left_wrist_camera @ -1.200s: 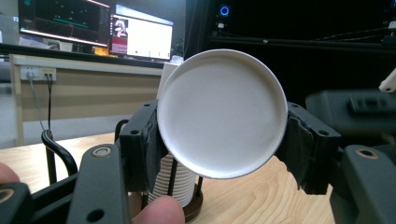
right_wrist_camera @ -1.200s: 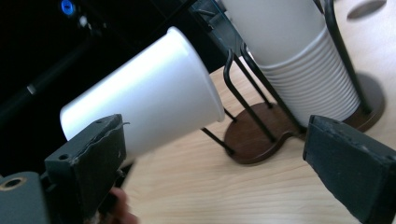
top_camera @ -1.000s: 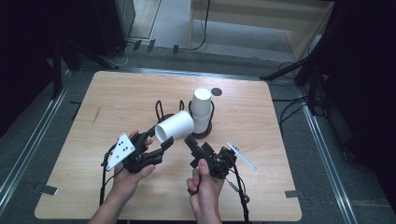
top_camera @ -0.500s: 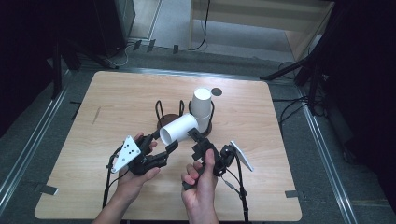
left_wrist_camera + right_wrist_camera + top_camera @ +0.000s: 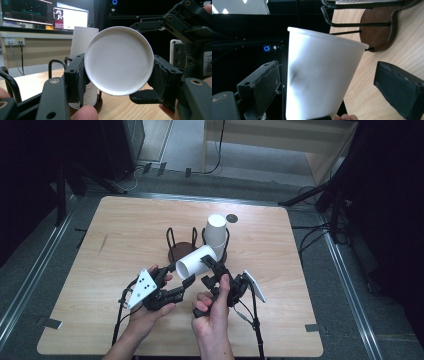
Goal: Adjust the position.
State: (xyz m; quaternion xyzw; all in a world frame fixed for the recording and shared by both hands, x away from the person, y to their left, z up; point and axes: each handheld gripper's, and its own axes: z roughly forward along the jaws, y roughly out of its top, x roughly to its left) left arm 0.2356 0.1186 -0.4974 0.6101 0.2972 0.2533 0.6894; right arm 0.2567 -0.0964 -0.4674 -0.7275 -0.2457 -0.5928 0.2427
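A white paper cup (image 5: 197,261) is held tilted above the table, its mouth toward the person. My left gripper (image 5: 186,281) is shut on its base end; in the left gripper view the cup's round bottom (image 5: 118,60) sits pinched between the left gripper's (image 5: 120,77) two jaws. My right gripper (image 5: 214,270) straddles the cup's body. In the right gripper view the cup (image 5: 322,80) stands between the right gripper's (image 5: 329,83) open jaws, with the right jaw clearly apart from it. A stack of white cups (image 5: 216,232) stands in a black wire holder (image 5: 182,251).
The holder's brown base and wire loops lie just behind the held cup. A small dark disc (image 5: 231,218) sits on the wooden table (image 5: 115,245) farther back. Cables trail from both grippers toward the front edge. Monitors (image 5: 70,17) glow beyond the table.
My right gripper has rolled over and come up so that its jaws stand either side of the cup. The left gripper and cup have shifted slightly to the right.
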